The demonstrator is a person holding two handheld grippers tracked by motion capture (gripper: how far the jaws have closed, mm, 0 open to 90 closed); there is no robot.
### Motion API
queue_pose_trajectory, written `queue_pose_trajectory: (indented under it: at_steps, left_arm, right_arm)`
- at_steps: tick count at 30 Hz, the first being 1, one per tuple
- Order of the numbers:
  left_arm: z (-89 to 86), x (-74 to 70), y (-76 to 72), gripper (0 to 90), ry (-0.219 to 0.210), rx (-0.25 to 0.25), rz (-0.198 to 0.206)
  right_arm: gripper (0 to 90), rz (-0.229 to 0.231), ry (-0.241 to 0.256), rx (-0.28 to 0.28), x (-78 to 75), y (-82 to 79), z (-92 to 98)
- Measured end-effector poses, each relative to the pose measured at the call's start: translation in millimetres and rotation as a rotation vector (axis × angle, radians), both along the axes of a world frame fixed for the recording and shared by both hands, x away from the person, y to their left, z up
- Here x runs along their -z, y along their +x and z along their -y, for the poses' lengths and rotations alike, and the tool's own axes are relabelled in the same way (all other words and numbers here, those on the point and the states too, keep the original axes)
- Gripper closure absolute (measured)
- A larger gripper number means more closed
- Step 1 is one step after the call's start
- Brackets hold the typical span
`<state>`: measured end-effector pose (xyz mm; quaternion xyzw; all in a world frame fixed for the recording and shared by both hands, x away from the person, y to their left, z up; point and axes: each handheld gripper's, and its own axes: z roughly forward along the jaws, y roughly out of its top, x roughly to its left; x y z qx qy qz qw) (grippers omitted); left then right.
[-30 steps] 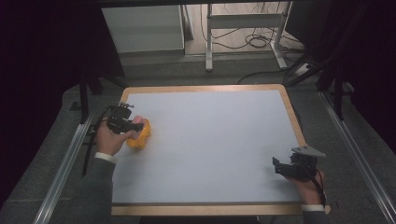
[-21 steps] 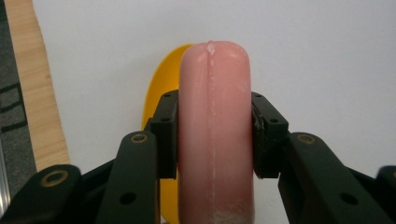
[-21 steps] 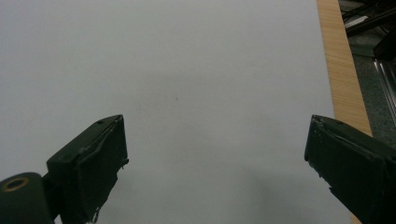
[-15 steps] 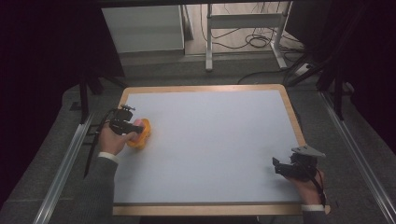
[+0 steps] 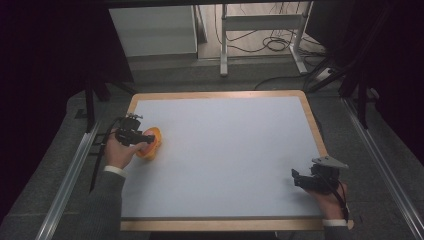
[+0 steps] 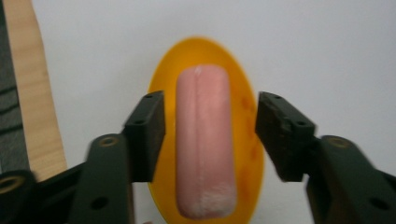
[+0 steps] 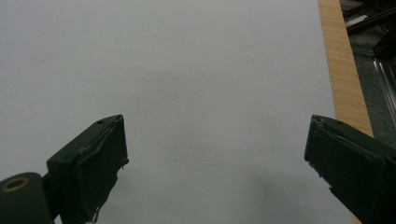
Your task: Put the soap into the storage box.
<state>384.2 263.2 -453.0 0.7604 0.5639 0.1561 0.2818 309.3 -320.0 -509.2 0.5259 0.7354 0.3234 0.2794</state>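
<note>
The left tongs (image 6: 210,135) straddle a pink sausage (image 6: 204,140) on an orange plate (image 6: 243,98), jaws apart, gripping nothing. At the table's (image 5: 225,150) four o'clock, the right tongs (image 7: 215,168) gape wide and empty.

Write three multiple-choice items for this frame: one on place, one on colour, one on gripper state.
1. Where on the table does the dish sit?
A. near its left edge
B. at its centre
C. near its right edge

2. What colour is the dish under the sausage?
A. blue
B. orange-yellow
C. green

3. How does the left hand-held gripper stand to the sausage?
A. shut on it
B. open, one jaw on each side
C. far from it

Answers:
1 A, the high view shows the dish by the left wooden border.
2 B, the left gripper view shows an orange-yellow rim around the pink sausage.
3 B, gaps show between each jaw and the sausage.
</note>
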Motion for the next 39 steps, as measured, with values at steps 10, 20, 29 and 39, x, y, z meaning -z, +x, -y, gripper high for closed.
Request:
queue_pose_trajectory:
  at_steps: [10, 20, 29, 39]
  left_arm:
    - [4.0, -15.6, -37.6, 25.8, -0.071, 0.09, 0.093]
    - [7.3, 15.6, -73.0, 25.3, -0.136, 0.138, 0.111]
    - [5.9, 41.8, -101.6, 24.7, -0.181, 0.134, 0.112]
    - [1.5, 46.6, -113.4, 24.0, -0.161, 0.121, 0.128]
  right_arm:
    - [5.6, 0.003, -0.003, -0.007, -0.5, -0.5, -1.7]
    - [5.6, 0.017, 0.002, -0.02, -2.1, -1.7, -2.9]
    - [5.6, 0.025, 0.001, -0.019, -3.8, -2.3, -1.2]
    - [5.6, 0.042, 0.007, -0.037, -6.5, -3.0, -0.4]
